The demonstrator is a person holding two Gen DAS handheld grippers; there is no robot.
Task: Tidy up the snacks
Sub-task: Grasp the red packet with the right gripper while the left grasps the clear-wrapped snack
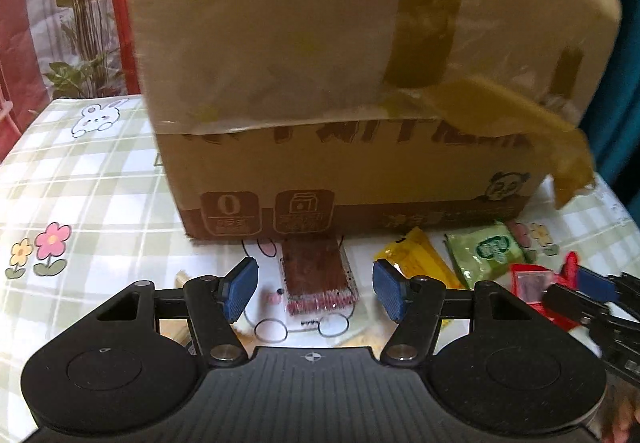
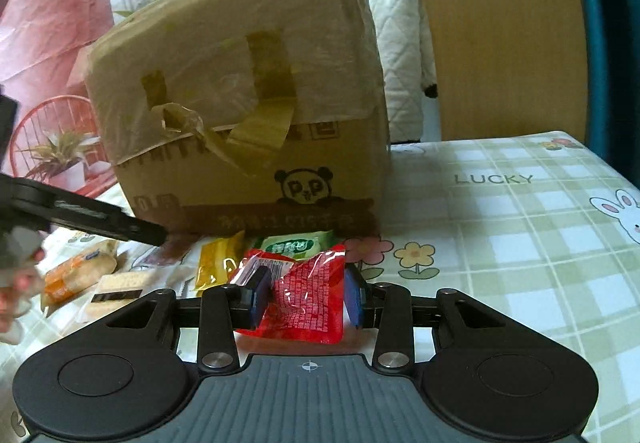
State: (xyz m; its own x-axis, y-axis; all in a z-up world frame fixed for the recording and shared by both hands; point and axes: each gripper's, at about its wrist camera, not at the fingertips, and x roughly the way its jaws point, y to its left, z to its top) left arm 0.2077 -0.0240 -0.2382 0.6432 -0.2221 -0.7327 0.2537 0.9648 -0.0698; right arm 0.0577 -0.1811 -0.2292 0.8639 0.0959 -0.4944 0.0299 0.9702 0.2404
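A checked cloth [image 2: 500, 227] in pale green and white, printed with rabbits, flowers and the word LUCKY, covers the table; at its centre stands a cardboard box [image 2: 240, 115], matte brown with glossy, crinkled tape, loose strips curling off its front and a panda printed low on its face; leafy plants [image 1: 80, 15] and red wire frames fill the upper left of the left view. Below the box lie flat foil packets: a brown, see-through one [image 1: 316, 275] with a red-striped end, a yellow one [image 1: 416, 259] and a green one [image 1: 488, 251], side by side in the left view; pale wrapped biscuits [image 2: 76, 275] sit at the lower left of the right view. The left gripper [image 1: 316, 291] hovers with its ribbed blue pads wide apart on either side of the brown packet, not pressing it; the right gripper [image 2: 308, 295] is narrow, its pads clamped on a crumpled, shiny red packet [image 2: 308, 291], low in the frame just before the yellow and green ones.
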